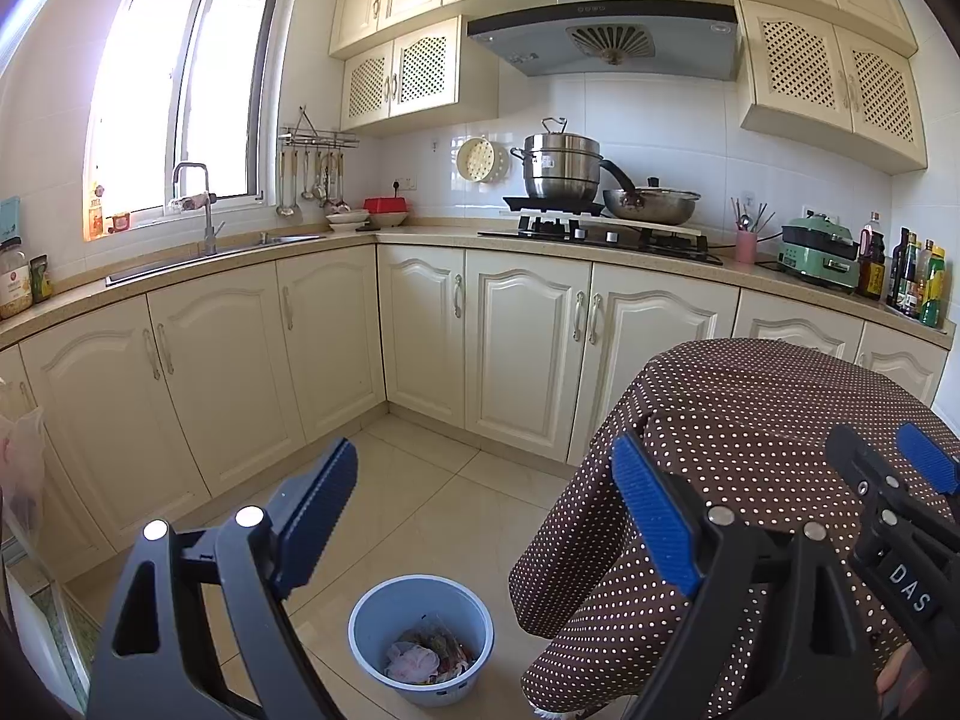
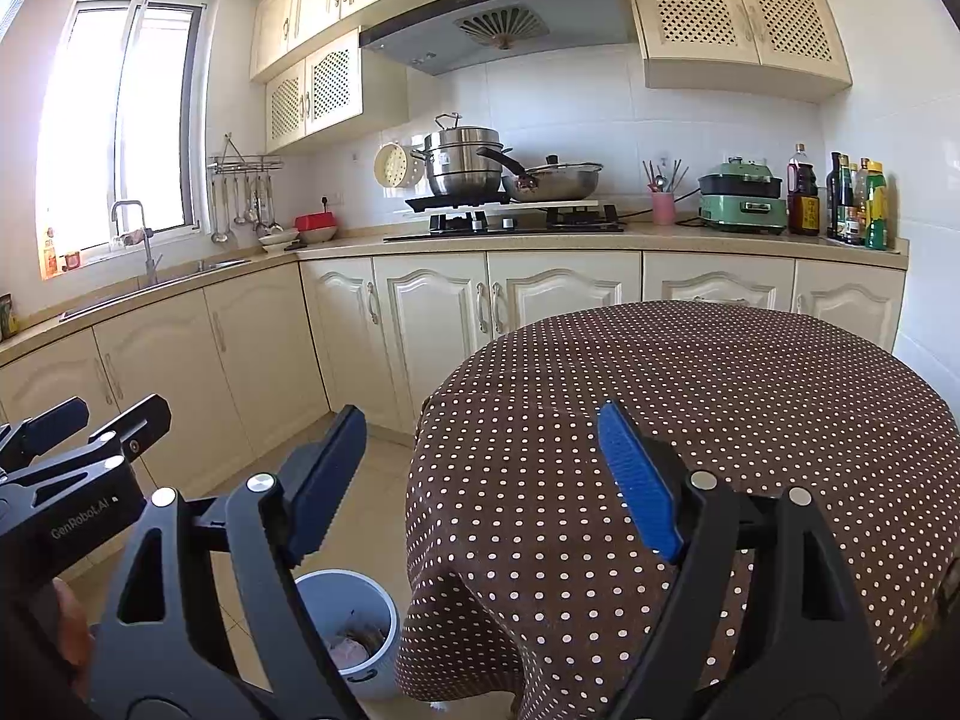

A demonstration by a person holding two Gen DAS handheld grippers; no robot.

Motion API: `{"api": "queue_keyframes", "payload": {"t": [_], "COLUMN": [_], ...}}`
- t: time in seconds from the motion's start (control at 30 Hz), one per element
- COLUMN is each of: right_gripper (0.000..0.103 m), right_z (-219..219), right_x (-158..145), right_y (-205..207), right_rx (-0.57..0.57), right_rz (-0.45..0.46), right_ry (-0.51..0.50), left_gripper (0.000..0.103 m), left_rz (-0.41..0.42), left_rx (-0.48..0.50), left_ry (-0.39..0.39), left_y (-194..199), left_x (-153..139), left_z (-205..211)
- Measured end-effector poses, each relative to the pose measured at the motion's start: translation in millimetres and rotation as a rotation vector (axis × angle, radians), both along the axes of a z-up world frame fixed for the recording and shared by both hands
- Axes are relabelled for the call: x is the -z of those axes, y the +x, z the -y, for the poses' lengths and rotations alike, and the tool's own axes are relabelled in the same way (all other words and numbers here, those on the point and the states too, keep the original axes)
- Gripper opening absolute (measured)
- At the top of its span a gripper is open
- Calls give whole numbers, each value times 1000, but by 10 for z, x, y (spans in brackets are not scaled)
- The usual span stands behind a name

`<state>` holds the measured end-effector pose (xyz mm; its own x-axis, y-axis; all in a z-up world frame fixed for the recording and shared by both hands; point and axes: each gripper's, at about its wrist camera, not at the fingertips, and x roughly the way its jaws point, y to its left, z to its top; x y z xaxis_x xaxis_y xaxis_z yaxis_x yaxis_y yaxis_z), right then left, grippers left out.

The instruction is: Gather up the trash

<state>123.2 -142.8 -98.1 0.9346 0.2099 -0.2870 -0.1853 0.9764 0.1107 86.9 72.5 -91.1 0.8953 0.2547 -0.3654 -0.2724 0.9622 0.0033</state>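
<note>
Left tongs (image 1: 486,492) gape empty above the trash-filled blue bin (image 1: 421,639).

Open floor (image 1: 420,480) beside draped table (image 1: 750,420)

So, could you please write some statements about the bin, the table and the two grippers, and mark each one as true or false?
1. The blue bin stands on the floor beside the table with the dotted cloth. True.
2. The bin is empty. False: trash already lies in its bottom.
3. The left gripper is open and holds nothing. True.
4. The right gripper is shut on a piece of trash. False: its jaws stand wide apart with nothing between them.
5. A steel pot stands on the stove. True.
6. The tablecloth is plain white. False: it is brown with white dots.
</note>
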Motion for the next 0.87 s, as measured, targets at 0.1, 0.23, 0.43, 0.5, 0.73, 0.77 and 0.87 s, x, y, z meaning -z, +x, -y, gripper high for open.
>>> {"api": "queue_keyframes", "payload": {"t": [0.1,0.23,0.43,0.5,0.73,0.77,0.87], "right_gripper": [79,80,80,80,80,80,80], "right_z": [21,45,49,50,68,69,102], "right_x": [1,5,-1,-1,-7,-9,-28], "right_y": [5,11,17,21,23,25,30], "right_rx": [-2,-3,2,2,2,3,8], "right_rz": [-1,-2,1,2,4,3,3], "right_ry": [1,2,-1,-1,-2,-2,-3], "left_gripper": [85,85,85,85,85,85,85], "left_rz": [0,0,1,3,4,3,2], "left_rx": [-2,-2,-1,-1,-6,-7,-21], "left_ry": [1,1,0,-2,-4,-2,4], "left_y": [7,9,9,6,18,20,26], "left_x": [-15,-19,-29,-36,-51,-51,-52], "left_z": [1,-10,-25,-40,-63,-61,-56]}}
